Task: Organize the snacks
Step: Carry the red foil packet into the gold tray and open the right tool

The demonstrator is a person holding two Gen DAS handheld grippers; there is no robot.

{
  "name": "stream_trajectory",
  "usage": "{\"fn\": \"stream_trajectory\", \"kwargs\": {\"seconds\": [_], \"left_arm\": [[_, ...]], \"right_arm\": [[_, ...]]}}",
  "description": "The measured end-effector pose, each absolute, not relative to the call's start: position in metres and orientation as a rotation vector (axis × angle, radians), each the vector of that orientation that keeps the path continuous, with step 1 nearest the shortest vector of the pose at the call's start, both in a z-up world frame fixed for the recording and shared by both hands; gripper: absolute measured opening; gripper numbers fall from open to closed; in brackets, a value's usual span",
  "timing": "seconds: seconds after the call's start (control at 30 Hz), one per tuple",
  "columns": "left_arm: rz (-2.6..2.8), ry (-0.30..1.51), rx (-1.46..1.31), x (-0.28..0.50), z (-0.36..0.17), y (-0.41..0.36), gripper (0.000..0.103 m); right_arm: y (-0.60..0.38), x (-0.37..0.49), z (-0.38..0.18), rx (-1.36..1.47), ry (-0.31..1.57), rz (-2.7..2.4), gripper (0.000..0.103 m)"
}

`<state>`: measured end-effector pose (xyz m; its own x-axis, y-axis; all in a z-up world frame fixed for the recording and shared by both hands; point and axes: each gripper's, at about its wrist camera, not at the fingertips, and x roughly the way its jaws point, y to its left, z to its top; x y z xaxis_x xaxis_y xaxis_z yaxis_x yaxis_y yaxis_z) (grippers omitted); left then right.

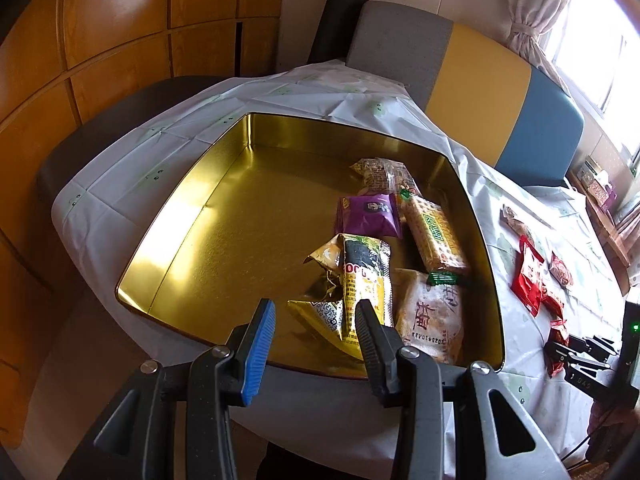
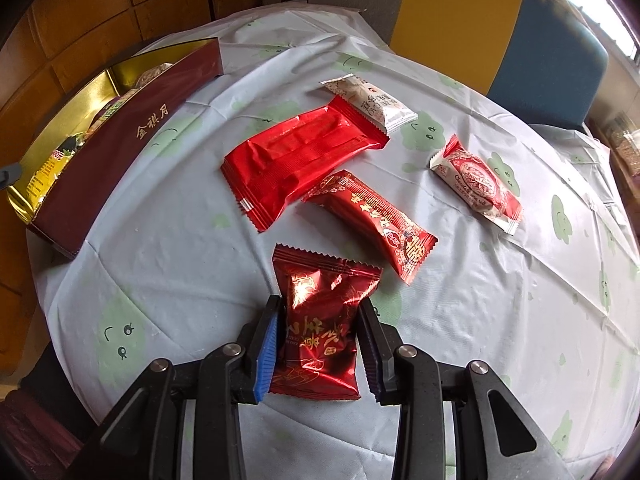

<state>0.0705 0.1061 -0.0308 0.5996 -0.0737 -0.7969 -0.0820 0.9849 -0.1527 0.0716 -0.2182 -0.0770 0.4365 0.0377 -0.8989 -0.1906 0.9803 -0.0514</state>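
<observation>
Right gripper (image 2: 318,344) points down at the desk (image 2: 168,264), jaws closed against the sides of a dark red foil snack packet (image 2: 320,320); whether the packet is lifted clear of the cloth or lies on it I cannot tell. Beyond it on the pale cloth with green cloud faces: a narrow red bar packet (image 2: 376,224), a large plain red packet (image 2: 300,160) overlapping the end of a white packet (image 2: 372,104), and off to the right, well apart, a white-and-red roll packet (image 2: 478,186). Maroon-sided tin (image 2: 120,140) stands at the left of the desk. Left gripper (image 1: 316,344) hovers above the near edge of that tin, gold interior (image 1: 240,220), jaws set narrow with nothing between them. Inside the tin, all toward its right half: purple packet (image 1: 370,216), cracker pack (image 1: 434,236), yellow-and-black packet (image 1: 366,276), pale pastry packet (image 1: 434,316), gold foil pieces (image 1: 320,312). Left half of the tin floor bare.
</observation>
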Motion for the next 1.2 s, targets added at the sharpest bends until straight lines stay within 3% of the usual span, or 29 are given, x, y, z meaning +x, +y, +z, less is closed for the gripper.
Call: {"fn": "stream_trajectory", "kwargs": {"seconds": [0.37, 0.6, 0.97, 1.2], "left_arm": [[0.009, 0.916, -0.188, 0.066, -0.03, 0.111, 0.042], [0.016, 0.914, -0.196, 0.066, -0.03, 0.116, 0.042], [0.053, 0.879, -0.23, 0.064, -0.025, 0.132, 0.042], [0.089, 0.873, -0.26, 0.063, -0.026, 0.15, 0.042]], "right_arm": [[-0.219, 0.072, -0.073, -0.099, 1.125, 0.094, 0.036], [-0.205, 0.078, -0.036, -0.025, 1.066, 0.166, 0.036], [-0.095, 0.104, 0.028, -0.022, 0.945, 0.455, 0.036], [-0.016, 0.153, -0.001, -0.024, 1.028, 0.531, 0.038]]}}
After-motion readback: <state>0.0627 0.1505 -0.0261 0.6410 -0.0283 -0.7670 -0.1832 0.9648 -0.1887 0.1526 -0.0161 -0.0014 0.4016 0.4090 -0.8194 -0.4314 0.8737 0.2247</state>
